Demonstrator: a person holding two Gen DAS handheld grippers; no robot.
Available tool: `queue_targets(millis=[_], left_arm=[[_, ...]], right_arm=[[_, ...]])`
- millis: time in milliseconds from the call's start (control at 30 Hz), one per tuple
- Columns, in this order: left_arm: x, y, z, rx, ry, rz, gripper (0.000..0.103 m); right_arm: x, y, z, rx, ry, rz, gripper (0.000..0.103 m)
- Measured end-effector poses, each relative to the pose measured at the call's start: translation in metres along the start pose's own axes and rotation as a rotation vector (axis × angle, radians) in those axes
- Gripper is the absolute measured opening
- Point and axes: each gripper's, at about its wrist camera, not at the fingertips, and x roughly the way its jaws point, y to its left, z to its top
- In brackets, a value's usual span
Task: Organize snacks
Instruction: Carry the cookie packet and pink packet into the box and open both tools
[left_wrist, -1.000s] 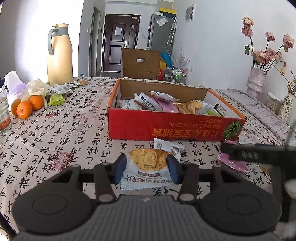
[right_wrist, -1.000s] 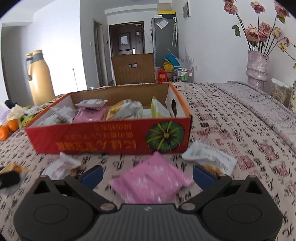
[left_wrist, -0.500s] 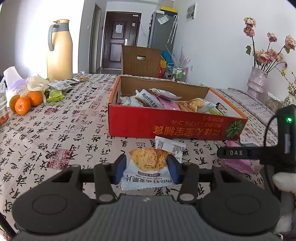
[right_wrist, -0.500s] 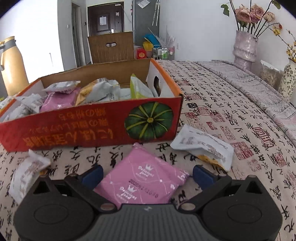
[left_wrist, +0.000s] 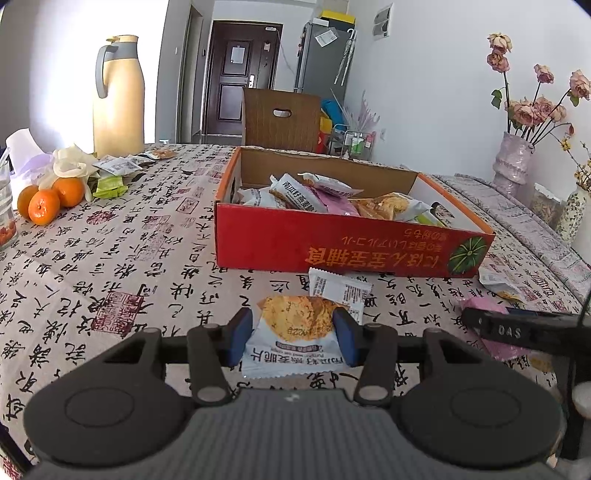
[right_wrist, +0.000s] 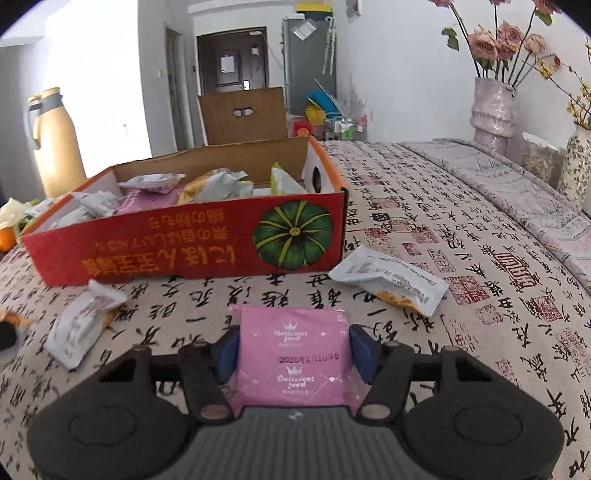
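A red cardboard box (left_wrist: 354, 251) (right_wrist: 184, 247) holds several snack packets. In the left wrist view my left gripper (left_wrist: 293, 336) is shut on a white packet with a golden biscuit picture (left_wrist: 295, 336), just in front of the box. In the right wrist view my right gripper (right_wrist: 293, 349) is shut on a pink packet (right_wrist: 293, 354), its blue pads touching both edges, just in front of the box. The right gripper's finger and the pink packet also show in the left wrist view (left_wrist: 517, 330).
Loose white packets lie on the patterned cloth by the box (left_wrist: 340, 290) (right_wrist: 388, 278) (right_wrist: 85, 321). Oranges (left_wrist: 51, 197), a yellow thermos (left_wrist: 118, 96) and more packets stand at the left. Flower vases (right_wrist: 493, 110) stand at the right.
My right gripper's jaws have closed from wide apart onto the pink packet, which now lies straight between them. My left gripper stays shut on the biscuit packet and has risen slightly.
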Motion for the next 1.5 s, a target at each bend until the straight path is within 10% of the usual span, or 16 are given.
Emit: queue_targets(millis=[633, 1500], left_arm=[[-0.005, -0.016, 0.015, 0.031, -0.046, -0.014, 0.049], [0.019, -0.049, 0.107, 0.131, -0.24, 0.005, 0.049]], right_arm=[[-0.031, 0.01, 0.009, -0.007, -0.097, 0.082, 0.061], [-0.012, 0.025, 0.103, -0.022, -0.281, 0.122, 0.061]])
